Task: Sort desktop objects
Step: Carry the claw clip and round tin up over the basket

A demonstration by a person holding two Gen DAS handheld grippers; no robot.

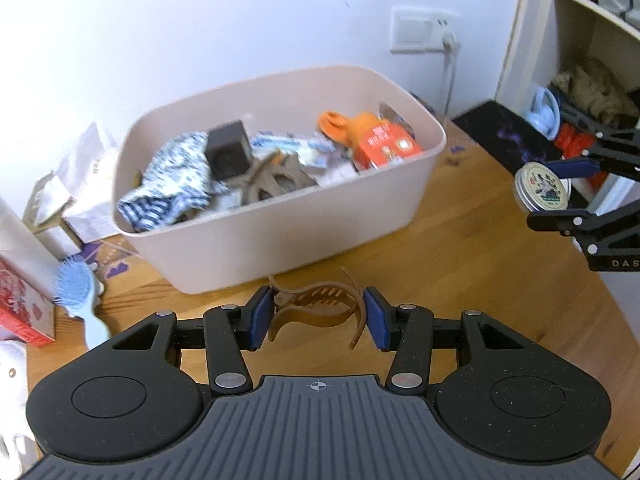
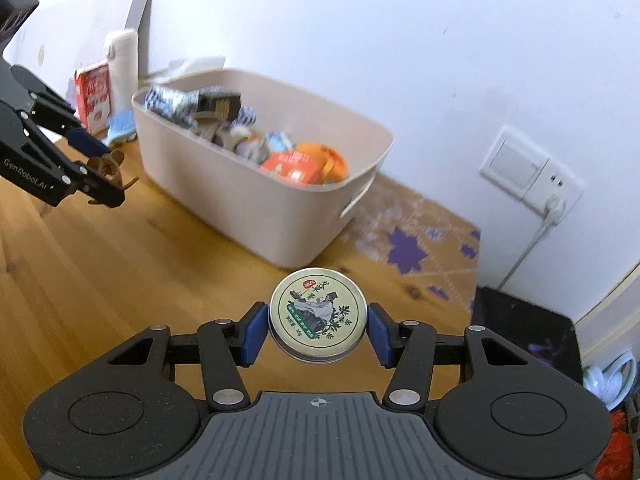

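We hold two grippers above a wooden table (image 1: 460, 248), both angled down toward a pale pink bin (image 1: 280, 216) that sits against the white wall.

In the left wrist view, our left gripper (image 1: 318, 316) is clamped on a brown hair claw clip (image 1: 316, 308): the blue pads (image 1: 258, 318) press its two ends, and the clip hangs clear of the tabletop with its teeth pointing up. From this gripper the bin lies at about 12 o'clock, just beyond the clip. Our right gripper (image 1: 560, 192) shows at 2 o'clock, well apart, gripping a round metal tin (image 1: 542, 190).

In the right wrist view, the right gripper (image 2: 318, 326) squeezes that tin (image 2: 318, 314) between its blue pads, one on each side of the rim; the printed lid, green and white with a small red mark, faces the camera. The bin (image 2: 280, 208) lies at about 11 o'clock from it, and the left gripper (image 2: 102, 172) with the brown clip (image 2: 108, 166) appears at 9 o'clock.

The bin already holds a jumble: a blue-and-white patterned cloth (image 1: 176, 184), a dark cube-shaped object (image 1: 228, 154), an orange box (image 1: 386, 146) and small wrapped packets we cannot read.

Left of the bin, at 9 o'clock in the left view, a light blue hairbrush (image 1: 78, 300) lies on the table beside a red carton (image 1: 20, 312). A wall socket (image 1: 424, 30) with a white plug sits at 1 o'clock.
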